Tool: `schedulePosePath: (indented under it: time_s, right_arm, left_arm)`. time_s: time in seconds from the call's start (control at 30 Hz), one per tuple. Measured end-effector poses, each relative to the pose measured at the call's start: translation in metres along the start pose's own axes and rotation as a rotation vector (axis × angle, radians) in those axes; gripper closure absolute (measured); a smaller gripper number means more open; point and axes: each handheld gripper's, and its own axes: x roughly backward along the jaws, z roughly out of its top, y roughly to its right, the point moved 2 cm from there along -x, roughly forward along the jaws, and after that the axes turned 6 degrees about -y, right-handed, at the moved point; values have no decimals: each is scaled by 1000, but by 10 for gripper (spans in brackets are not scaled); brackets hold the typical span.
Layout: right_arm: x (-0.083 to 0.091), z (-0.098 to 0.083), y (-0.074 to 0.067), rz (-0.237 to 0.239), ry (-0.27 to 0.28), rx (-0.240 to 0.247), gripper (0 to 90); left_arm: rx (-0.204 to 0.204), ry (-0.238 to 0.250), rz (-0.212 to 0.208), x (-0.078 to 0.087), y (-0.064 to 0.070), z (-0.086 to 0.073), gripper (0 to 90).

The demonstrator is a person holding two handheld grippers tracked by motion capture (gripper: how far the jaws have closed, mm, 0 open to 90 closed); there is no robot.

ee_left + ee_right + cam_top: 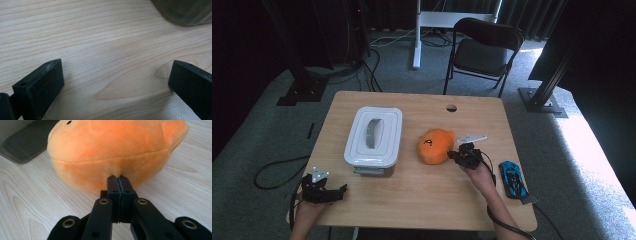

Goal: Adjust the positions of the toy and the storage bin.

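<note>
The plush [436, 145], at the centre right of the high view, is pinched at its edge by the closed right gripper [458, 154], so the grasp looks done and lifting comes next.

My right gripper [117, 179] has its jaws pressed together into the orange plush toy [112, 152], so whether they pinch a fold of fabric or merely dent it is hidden at the tips. The top of that toy is cut off by the right gripper view's upper edge, as is the dark tray-like thing [23, 143] beyond it at the left. In the high view the mark on the toy's face [428, 142] is too small to read. In the left gripper view the container [185, 11] is a blurred corner, cropped above, and both jaws of my left gripper [116, 82] run off the bottom edge.
</note>
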Motion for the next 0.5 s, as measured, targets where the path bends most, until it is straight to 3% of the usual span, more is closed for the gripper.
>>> schedulePosePath:
  time_s: [0.2,0.33,0.5]
  right_arm:
    - [4,-2,-12,38,0,19,899]
    - [2,-4,-30,61,-5,62,898]
    - [-2,-4,-47,160,-17,75,894]
  left_arm:
    - [0,0,0,0,0,0,5]
    - [0,0,0,0,0,0,5]
    - [0,0,0,0,0,0,5]
